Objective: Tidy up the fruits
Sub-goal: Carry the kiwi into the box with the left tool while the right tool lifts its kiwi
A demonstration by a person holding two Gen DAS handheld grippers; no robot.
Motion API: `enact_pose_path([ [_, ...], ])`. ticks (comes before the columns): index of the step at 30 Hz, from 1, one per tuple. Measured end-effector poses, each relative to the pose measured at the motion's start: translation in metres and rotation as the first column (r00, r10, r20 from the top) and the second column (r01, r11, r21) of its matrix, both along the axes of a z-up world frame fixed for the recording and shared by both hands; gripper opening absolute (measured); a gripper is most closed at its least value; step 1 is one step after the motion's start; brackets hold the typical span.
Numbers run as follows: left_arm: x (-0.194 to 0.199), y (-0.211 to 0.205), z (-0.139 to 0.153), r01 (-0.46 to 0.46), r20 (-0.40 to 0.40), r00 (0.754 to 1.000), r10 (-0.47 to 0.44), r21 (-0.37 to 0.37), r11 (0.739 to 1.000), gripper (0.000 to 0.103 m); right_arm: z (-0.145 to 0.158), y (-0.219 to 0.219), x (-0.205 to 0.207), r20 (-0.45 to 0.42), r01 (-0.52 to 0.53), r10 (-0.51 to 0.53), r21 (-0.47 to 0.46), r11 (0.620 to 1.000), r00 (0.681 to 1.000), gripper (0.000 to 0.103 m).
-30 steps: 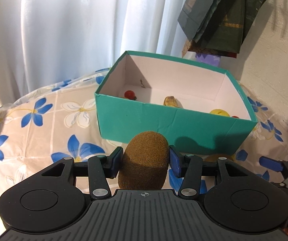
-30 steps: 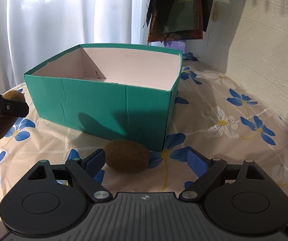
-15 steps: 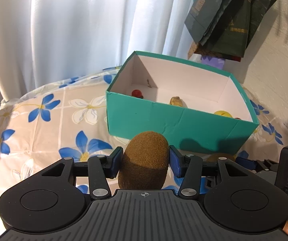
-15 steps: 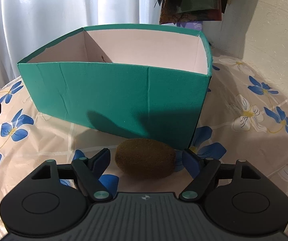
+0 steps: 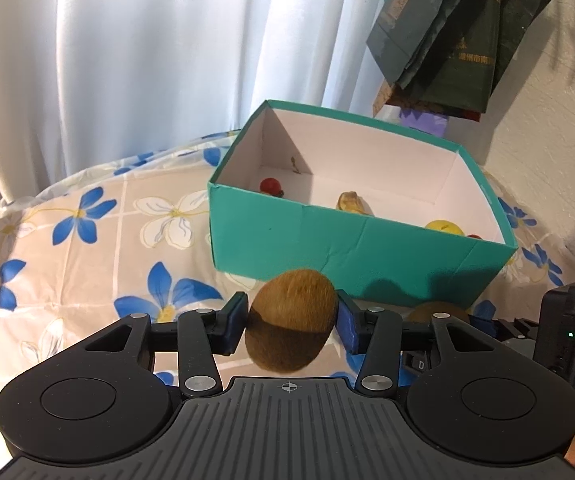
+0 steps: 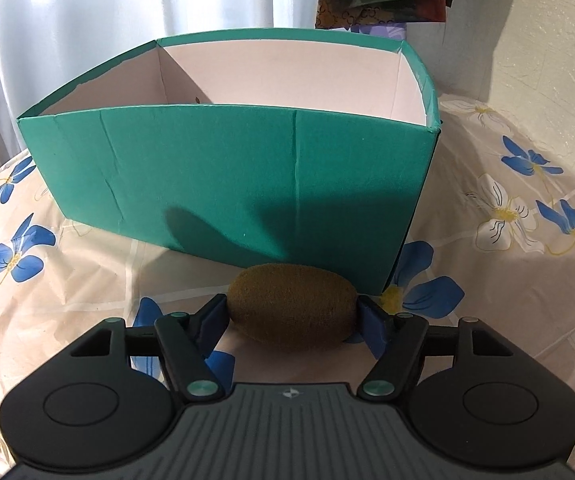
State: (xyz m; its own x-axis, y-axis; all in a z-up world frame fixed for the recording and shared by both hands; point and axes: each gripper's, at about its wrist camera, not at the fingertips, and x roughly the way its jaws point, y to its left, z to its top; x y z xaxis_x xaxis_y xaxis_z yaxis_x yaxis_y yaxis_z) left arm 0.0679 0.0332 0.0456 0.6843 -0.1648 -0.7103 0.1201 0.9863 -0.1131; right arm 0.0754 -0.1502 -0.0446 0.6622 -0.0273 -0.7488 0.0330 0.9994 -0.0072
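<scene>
Between the blue pads of the left gripper (image 5: 292, 322) sits a fuzzy brown oval kiwi (image 5: 291, 320), standing on end, lifted clear of the flowered cloth; both pads press its sides, and the jaws are closing a little tighter on it. Just ahead of that claw stands the teal cardboard box with a white inside (image 5: 327, 248), its near wall facing the fingers. Farther in, on the box floor, lie a small red round fruit (image 5: 269, 185) towards the far left corner, a tan, banana-like piece (image 5: 351, 203) near the middle, and a yellow round fruit (image 5: 443, 227) against the near wall on the right.

Down at the right gripper (image 6: 292, 316), a second brown kiwi lying on its side (image 6: 292, 304) rests on the beige tablecloth printed with blue and white flowers (image 6: 487, 216). The jaws are closing, and each blue pad already meets one end of the fruit, so the grip is across its long axis. Directly beyond the fingertips rises the green outer wall of the same box, with the kiwi just beside its near right corner. Behind the box hangs a white curtain (image 6: 127, 4), and dark plastic bags (image 5: 459, 32) hang on the wall to the far right.
</scene>
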Motion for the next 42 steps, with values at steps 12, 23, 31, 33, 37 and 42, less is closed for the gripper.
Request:
enact_pose_path([
  [12, 0.008, 0.000, -0.029, 0.002, -0.079, 0.997, -0.002, 0.004, 1.000, 0.045, 0.001, -0.001, 0.000, 0.001, -0.007, 0.007, 0.003, 1.000, 1.000, 0.068],
  [23, 0.008, -0.004, -0.019, 0.016, -0.060, 0.998, -0.016, 0.003, 1.000, 0.045, 0.008, -0.004, -0.005, 0.023, 0.002, -0.002, 0.010, 1.000, 1.000, 0.067],
  [31, 0.010, -0.010, -0.007, 0.026, -0.044, 0.999, -0.026, 0.011, 1.000, 0.045, 0.025, -0.013, -0.020, 0.050, 0.027, -0.028, 0.012, 1.000, 0.998, 0.067],
  [33, 0.010, -0.012, -0.003, 0.030, -0.039, 0.999, -0.030, 0.011, 0.999, 0.045, 0.032, -0.017, -0.025, 0.063, 0.034, -0.035, 0.013, 0.999, 0.997, 0.067],
  [37, 0.011, -0.019, 0.005, 0.043, -0.015, 0.999, -0.043, 0.019, 0.999, 0.045, 0.043, -0.022, -0.034, 0.089, 0.050, -0.051, 0.013, 0.999, 0.995, 0.067],
  [42, 0.014, -0.026, 0.015, 0.059, 0.011, 0.998, -0.059, 0.023, 0.998, 0.045, 0.056, -0.030, -0.045, 0.125, 0.066, -0.068, 0.016, 0.998, 0.990, 0.067],
])
